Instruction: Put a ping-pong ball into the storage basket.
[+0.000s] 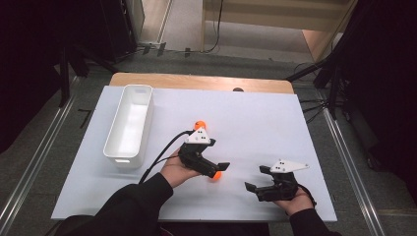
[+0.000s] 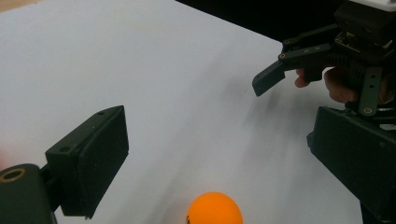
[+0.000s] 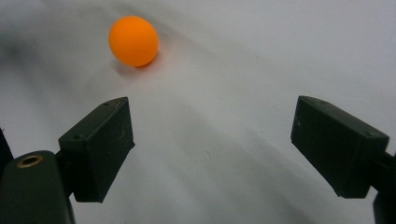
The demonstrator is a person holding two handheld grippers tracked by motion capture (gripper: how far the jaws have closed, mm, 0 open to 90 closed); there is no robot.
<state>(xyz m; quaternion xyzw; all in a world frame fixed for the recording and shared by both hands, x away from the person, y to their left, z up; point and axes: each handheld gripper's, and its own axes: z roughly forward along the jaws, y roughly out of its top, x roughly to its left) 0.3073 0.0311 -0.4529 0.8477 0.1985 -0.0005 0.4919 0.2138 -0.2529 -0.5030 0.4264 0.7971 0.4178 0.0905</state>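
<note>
Here, in the high view, we hold the left gripper (image 1: 220, 168) low over the white table (image 1: 275, 128), its jaws spread and pointing toward the right gripper (image 1: 256, 179), with nothing between them. One orange ball (image 1: 215, 175) lies on the table right at the left gripper's jaw tips, partly hidden under them, and a second orange ball (image 1: 198, 123) peeks out just beyond that gripper's grey plate, on its far side. A white bin (image 1: 129, 124) stands well off to the left gripper's outer side, lengthwise along the table. The right gripper rests in our right hand (image 1: 296, 198) near the table's near edge, jaws apart and aimed at the left gripper, holding nothing. In the left gripper view, our own two black jaws stand wide open, and the orange ball (image 2: 214, 208) sits on the table between them, close in at the bottom, touching neither jaw as far as we can tell. Beyond the far jaw, the right gripper (image 2: 299, 70) faces us, one of its pads tilted down toward the table. In the right gripper view, our jaws again stand wide open and empty, and an orange ball (image 3: 133, 40) lies ahead of the left-hand jaw, clear of it, casting a soft orange glow on the table (image 3: 243, 70).
</note>
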